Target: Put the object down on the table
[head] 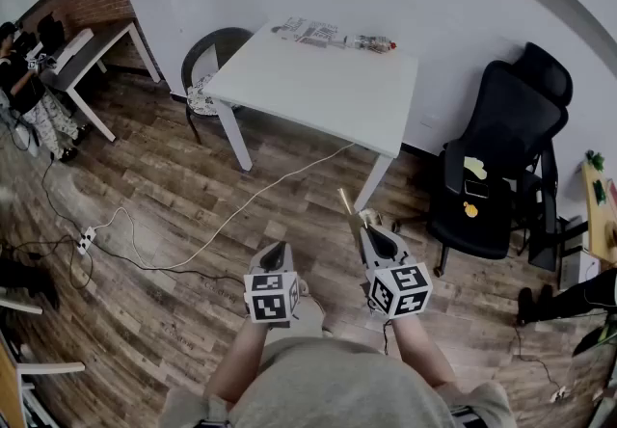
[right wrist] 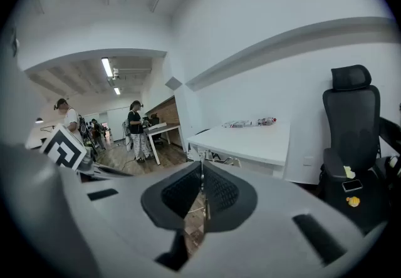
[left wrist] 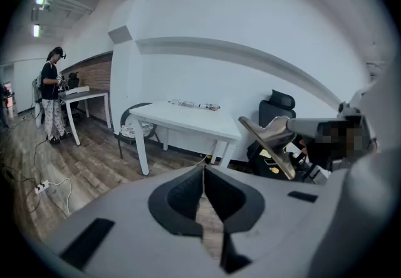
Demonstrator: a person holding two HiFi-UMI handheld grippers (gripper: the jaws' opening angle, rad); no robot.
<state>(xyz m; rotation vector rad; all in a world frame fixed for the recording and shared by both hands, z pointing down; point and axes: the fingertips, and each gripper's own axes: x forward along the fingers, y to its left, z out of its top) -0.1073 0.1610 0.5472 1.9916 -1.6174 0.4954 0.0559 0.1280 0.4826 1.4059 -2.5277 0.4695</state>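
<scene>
Beyond both claws: white rectangular table (head: 328, 89) | left claw (head: 279, 247): pressed together, empty | right claw (head: 365, 218): pinching thin gold strip (head: 344, 199).

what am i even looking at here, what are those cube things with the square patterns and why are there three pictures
No robot here: a person holds a hand tool in each hand, each ending in two-jaw tongs; the patterned cubes are part of the tools. The head view comes from a camera on the person's head, looking down. The other two come from cameras riding on each tool, looking along its jaws. The left tongs are shut and empty. The right tongs are shut on a thin brass-coloured object that juts forward. Ahead stands a white table with printed papers and a bottle lying at its far edge; a black office chair stands beside it.
</scene>
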